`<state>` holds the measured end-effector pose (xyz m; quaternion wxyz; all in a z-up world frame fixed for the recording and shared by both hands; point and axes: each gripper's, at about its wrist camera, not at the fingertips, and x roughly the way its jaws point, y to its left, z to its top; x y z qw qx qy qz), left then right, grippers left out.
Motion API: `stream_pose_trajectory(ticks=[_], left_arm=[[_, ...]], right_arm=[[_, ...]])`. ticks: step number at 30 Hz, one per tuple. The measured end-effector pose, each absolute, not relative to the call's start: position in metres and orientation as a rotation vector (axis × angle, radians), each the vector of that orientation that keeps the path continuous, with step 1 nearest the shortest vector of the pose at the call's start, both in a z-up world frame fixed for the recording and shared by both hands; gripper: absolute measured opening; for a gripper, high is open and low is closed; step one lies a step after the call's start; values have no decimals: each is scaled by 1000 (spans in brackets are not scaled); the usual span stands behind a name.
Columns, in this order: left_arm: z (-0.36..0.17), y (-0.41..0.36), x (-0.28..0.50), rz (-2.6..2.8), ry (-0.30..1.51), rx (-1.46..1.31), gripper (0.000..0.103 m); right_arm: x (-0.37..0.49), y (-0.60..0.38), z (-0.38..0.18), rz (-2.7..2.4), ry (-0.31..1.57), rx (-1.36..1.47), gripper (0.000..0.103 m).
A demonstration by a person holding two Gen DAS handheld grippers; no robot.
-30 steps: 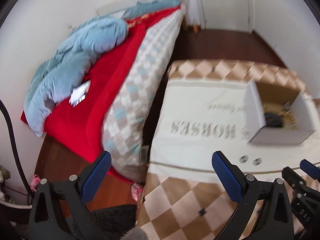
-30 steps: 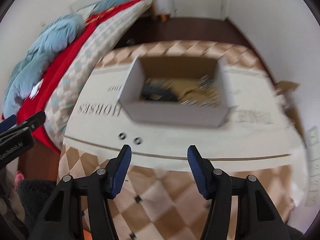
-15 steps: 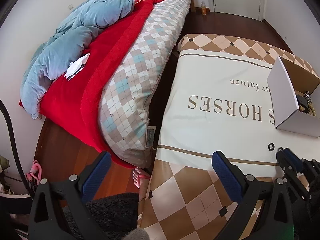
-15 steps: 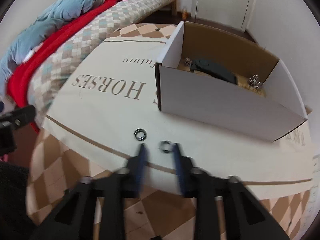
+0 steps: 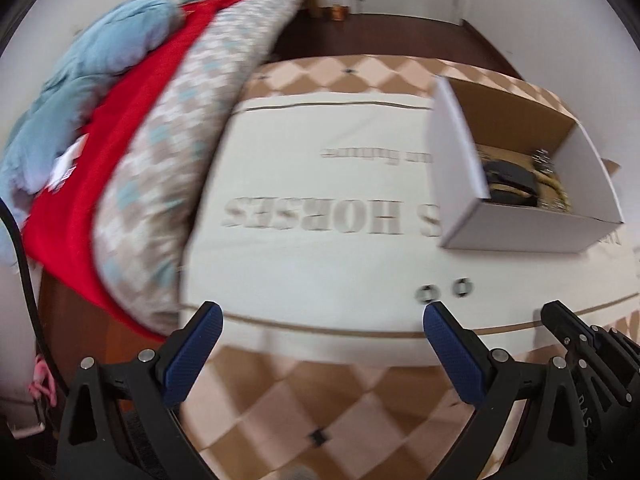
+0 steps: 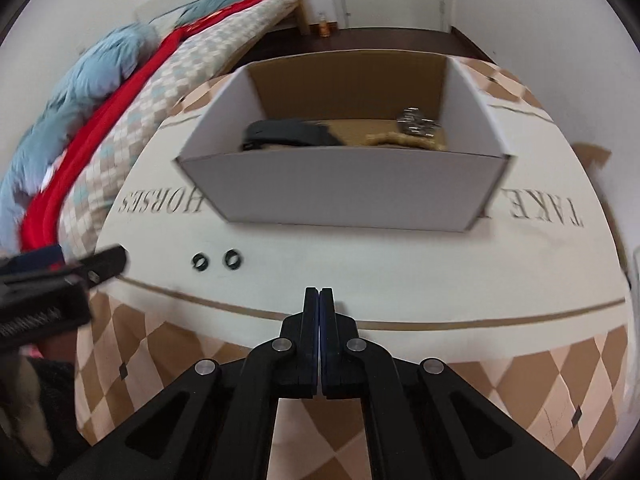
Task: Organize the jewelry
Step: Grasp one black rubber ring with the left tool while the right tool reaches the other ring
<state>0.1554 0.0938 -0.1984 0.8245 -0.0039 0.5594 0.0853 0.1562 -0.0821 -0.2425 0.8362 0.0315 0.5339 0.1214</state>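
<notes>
Right gripper [image 6: 319, 294] has just closed empty, away from 2 rings [image 6: 216, 260]

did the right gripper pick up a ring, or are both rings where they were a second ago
No, neither moved: both rings lie side by side before the box's left corner. The right gripper closed empty.

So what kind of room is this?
Most likely a bedroom. A bed with a blue duvet and a red blanket runs along the wall. Beside it a cloth-covered table holds a box of jewelry, and two rings lie in front of it.
</notes>
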Motion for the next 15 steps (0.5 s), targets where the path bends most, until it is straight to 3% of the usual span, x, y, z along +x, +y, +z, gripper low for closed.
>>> stream_pose_trajectory(ticks=[5,7,10,11,14,15], left_arm=[[-214,64,171,65,1227,1,99],[-218,55,175,38,1230,8,92],[-229,47,179,0,1260,10,51],[-233,45,180,-12,1275,5,30],[-231,44,180,-21,1244,7,10],[-230,45,180,-18,1243,-2,10]], right_arm=[[153,-108,-232,203,1109,77,0],[153,-117,-229,183,1108,87,0],[154,-132,-226,148,1101,104,1],[155,-136,-225,138,1101,114,1],[156,-147,-222,120,1096,138,1],[156,-148,-222,119,1095,139,1]])
